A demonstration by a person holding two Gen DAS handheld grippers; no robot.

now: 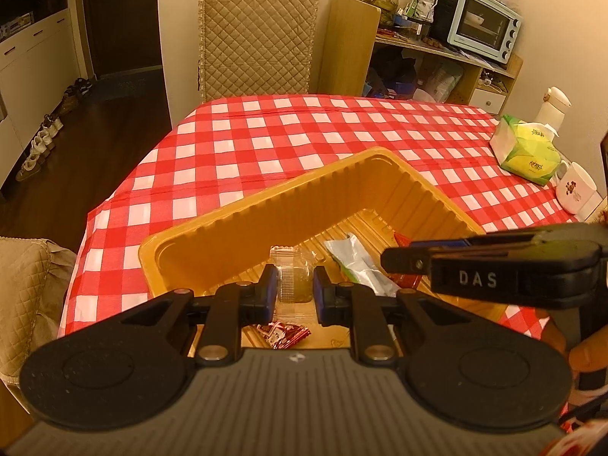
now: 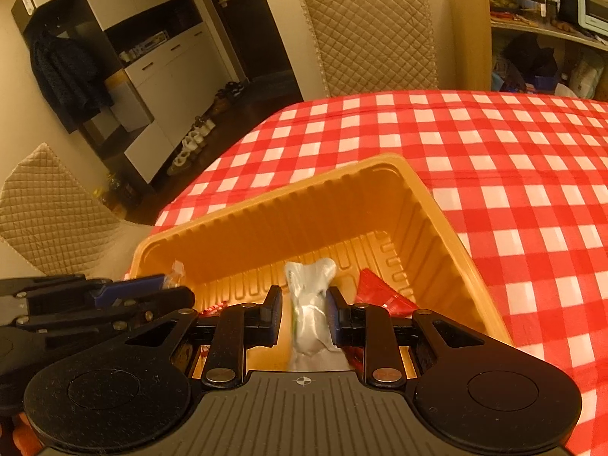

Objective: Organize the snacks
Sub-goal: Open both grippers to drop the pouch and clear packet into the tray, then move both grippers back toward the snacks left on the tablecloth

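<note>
A yellow plastic tray [image 1: 262, 205] [image 2: 266, 193] stands on the red-checked tablecloth. Both grippers reach down into it. My left gripper [image 1: 296, 292] is shut on a clear-wrapped snack [image 1: 294, 279] with a greenish piece inside. My right gripper [image 2: 304, 311] is shut on a silver packet [image 2: 309, 300] with a green edge, pinched at its middle. In the left wrist view the same silver packet [image 1: 357, 262] lies slanted over the tray floor, with the right gripper [image 1: 391, 262] coming in from the right. A red packet [image 1: 402, 239] [image 2: 380, 292] sits by the tray's right wall. A small red-and-white packet [image 1: 283, 334] lies under my left fingers.
A green tissue pack [image 1: 526, 152], a white mug [image 1: 573, 190] and a white dispenser [image 1: 551, 110] stand at the table's right side. A quilted chair [image 1: 258, 34] is at the far edge, another at the left. A cluttered shelf holds a toaster oven [image 1: 484, 22].
</note>
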